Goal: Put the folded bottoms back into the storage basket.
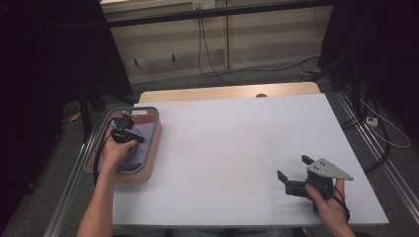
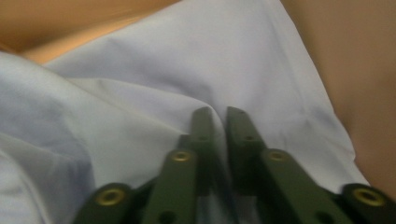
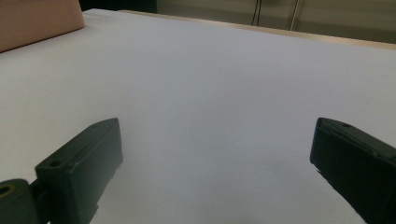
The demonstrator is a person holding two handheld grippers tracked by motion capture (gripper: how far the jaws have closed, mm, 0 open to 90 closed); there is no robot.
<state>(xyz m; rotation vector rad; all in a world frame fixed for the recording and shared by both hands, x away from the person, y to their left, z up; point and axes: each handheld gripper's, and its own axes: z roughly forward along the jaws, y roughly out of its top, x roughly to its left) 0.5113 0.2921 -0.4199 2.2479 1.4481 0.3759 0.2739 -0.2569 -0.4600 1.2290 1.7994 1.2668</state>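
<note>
**Pinching the cloth in the bin**

The white desk (image 1: 237, 158) is carrying a pink bin (image 1: 154, 143) at its left edge. Inside, the cloth (image 2: 154, 84) is lying bunched; the left gripper (image 2: 219, 114) is clenching a fold. Lifting slowly should keep it caught. The right gripper (image 3: 215, 149) is resting released.

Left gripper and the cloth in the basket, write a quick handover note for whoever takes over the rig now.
Left gripper: down in the basket at the table's left edge, jaws nearly shut, pinching a fold of the pale cloth.
Right gripper: open, holding nothing, low over the white table at its near right.
Done: cloth gripped.
Left: lift the cloth out of the basket, probably onto the table.
</note>
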